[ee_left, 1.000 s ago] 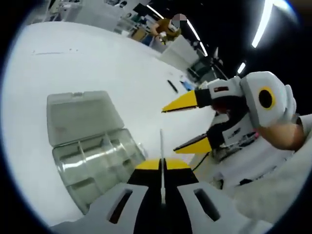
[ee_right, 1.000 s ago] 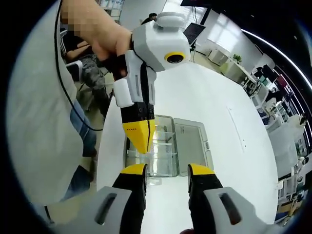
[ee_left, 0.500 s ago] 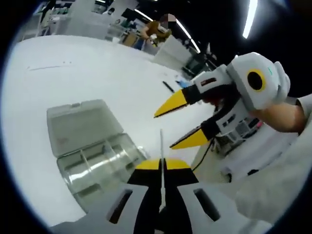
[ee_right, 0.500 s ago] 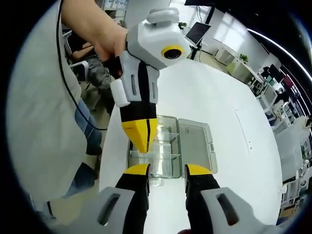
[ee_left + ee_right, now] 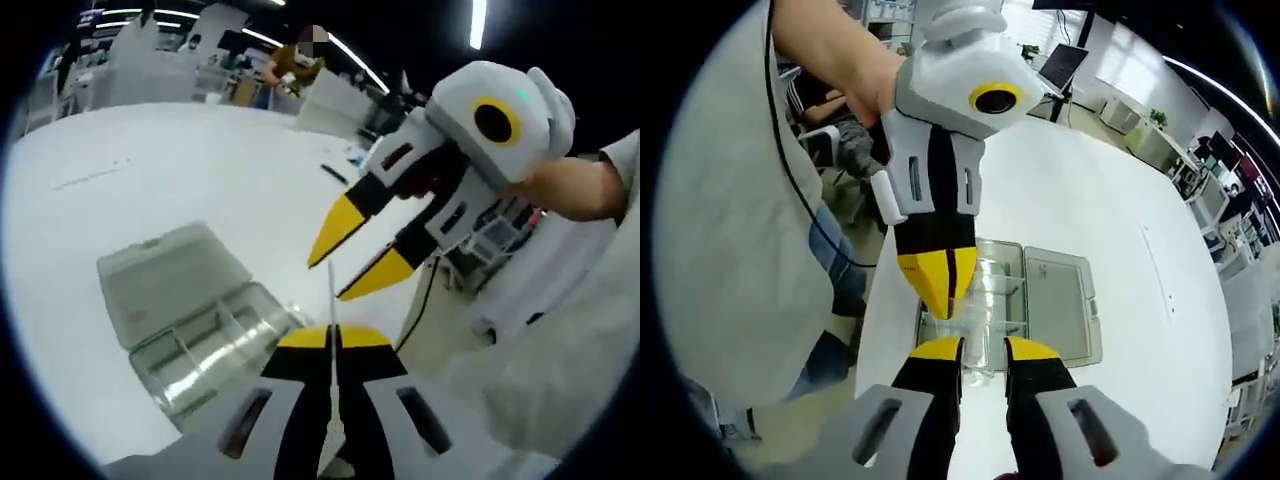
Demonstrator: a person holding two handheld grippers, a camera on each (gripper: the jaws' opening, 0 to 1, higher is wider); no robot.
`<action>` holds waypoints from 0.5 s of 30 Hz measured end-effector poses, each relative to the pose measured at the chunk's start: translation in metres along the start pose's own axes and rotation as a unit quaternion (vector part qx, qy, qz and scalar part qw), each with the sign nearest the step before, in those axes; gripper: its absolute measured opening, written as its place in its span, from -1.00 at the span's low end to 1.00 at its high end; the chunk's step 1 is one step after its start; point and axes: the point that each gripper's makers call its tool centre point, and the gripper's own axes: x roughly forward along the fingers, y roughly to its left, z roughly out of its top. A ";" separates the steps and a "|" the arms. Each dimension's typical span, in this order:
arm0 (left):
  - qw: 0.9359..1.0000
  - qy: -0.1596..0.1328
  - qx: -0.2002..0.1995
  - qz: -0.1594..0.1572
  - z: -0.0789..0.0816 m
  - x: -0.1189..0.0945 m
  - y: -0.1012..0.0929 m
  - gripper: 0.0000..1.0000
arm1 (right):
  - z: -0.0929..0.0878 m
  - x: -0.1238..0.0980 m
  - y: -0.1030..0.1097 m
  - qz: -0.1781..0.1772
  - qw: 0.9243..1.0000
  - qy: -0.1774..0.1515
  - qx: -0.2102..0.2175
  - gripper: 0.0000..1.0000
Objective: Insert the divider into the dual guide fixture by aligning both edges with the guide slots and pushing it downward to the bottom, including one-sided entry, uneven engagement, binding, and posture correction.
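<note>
In the left gripper view, a clear plastic box point(image 5: 200, 335) lies open on the white table point(image 5: 200, 170) at lower left, its flat lid point(image 5: 165, 280) folded back and lying beside the tray part, which is split by clear walls into several compartments. Just right of the box, the left gripper point(image 5: 333, 337) rises from the bottom edge with its 2 yellow-tipped jaws pressed together on the divider point(image 5: 331, 300), a thin pale sheet seen edge-on that stands up as a narrow line between them, held in the air above the table and apart from the box. Farther right, the right gripper point(image 5: 352, 258) reaches in from the upper right, held by a hand point(image 5: 575, 190); its 2 yellow jaws stand a small gap apart, their tips just beside the divider's top edge, and whether they touch it cannot be told.

In the right gripper view, a person's pale sleeve point(image 5: 735, 230) fills the left side. Near the middle, the left gripper point(image 5: 943, 285) points downward with its jaws closed together, above the box point(image 5: 1015, 300) on the table point(image 5: 1110, 200). At the bottom the right gripper point(image 5: 983, 348) shows its own jaws narrowly parted, with a clear sheet seeming to stand in the gap.
</note>
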 end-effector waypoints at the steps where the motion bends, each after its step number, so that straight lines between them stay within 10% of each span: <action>1: 1.000 0.001 0.003 0.000 0.000 0.000 0.000 -1.00 | -0.001 0.000 0.000 0.002 1.000 0.001 0.000 -0.85; 15: 0.998 0.013 0.063 -0.004 -0.005 -0.001 -0.005 -1.00 | -0.004 0.001 0.011 0.052 0.998 0.000 0.026 -0.93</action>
